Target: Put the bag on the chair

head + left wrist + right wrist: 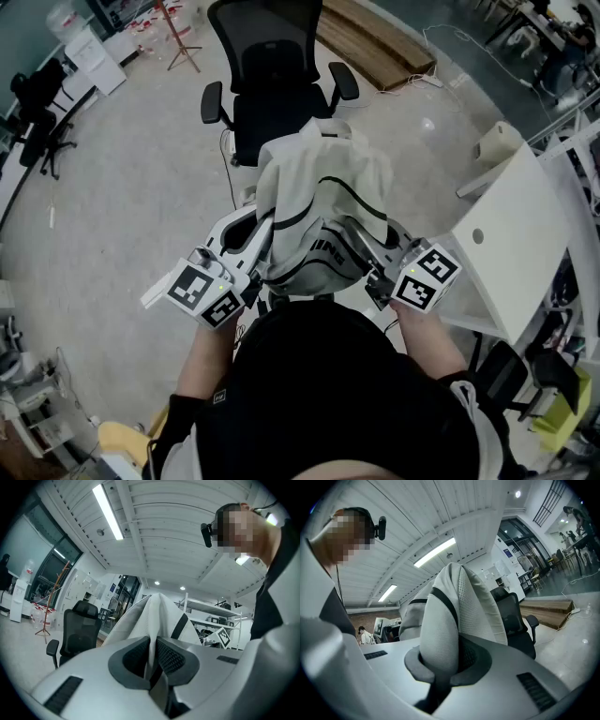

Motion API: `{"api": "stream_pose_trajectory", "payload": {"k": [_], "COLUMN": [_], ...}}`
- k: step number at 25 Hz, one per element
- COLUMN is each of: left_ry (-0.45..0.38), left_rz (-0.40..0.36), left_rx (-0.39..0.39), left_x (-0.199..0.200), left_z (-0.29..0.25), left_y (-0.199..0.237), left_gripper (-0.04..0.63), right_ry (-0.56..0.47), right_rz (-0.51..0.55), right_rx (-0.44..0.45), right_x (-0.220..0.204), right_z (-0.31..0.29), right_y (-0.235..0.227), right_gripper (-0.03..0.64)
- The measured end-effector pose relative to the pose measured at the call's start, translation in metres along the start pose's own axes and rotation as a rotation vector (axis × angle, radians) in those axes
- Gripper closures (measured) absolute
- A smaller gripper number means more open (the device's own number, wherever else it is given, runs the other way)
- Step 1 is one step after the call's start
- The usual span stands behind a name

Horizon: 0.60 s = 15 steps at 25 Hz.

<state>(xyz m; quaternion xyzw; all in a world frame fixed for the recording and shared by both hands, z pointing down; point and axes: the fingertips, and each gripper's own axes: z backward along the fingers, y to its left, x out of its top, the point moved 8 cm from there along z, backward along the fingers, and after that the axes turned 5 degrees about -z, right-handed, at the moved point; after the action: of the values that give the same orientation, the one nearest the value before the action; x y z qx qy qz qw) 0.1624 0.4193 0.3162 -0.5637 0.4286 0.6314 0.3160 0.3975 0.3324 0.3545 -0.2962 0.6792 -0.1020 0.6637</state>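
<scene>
A white bag (323,211) with black trim hangs in the air between my two grippers, just in front of me. The left gripper (258,248) is shut on a thin fold of the bag's white fabric (154,616), pinched between the jaws (152,656). On the other side, the right gripper (375,261) is shut on a padded mesh part of the bag (450,611), which fills its jaws (445,660). The black office chair (277,80) stands on the floor straight ahead, beyond the bag, its seat partly hidden by it. The chair (79,630) also shows in the left gripper view, and the chair (513,620) in the right gripper view.
A white desk (511,248) stands close at my right. Wooden boards (375,42) lie on the floor behind the chair, with a cable beside them. A red stand (178,37) and another black chair (37,117) are at the far left.
</scene>
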Motion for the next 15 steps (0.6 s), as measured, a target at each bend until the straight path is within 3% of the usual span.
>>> {"api": "stream_pose_trajectory", "payload": {"k": [15], "left_ry": [0.018], "left_rz": [0.001], "left_rx": [0.012], "left_x": [0.0001], "left_z": [0.0048], "left_y": [-0.0022], "left_gripper": [0.546], "right_ry": [0.01], "right_rz": [-0.007], "right_rx": [0.003], "right_x": [-0.0005], "right_z": [-0.0016], "right_y": [-0.0009], "right_gripper": [0.581]}}
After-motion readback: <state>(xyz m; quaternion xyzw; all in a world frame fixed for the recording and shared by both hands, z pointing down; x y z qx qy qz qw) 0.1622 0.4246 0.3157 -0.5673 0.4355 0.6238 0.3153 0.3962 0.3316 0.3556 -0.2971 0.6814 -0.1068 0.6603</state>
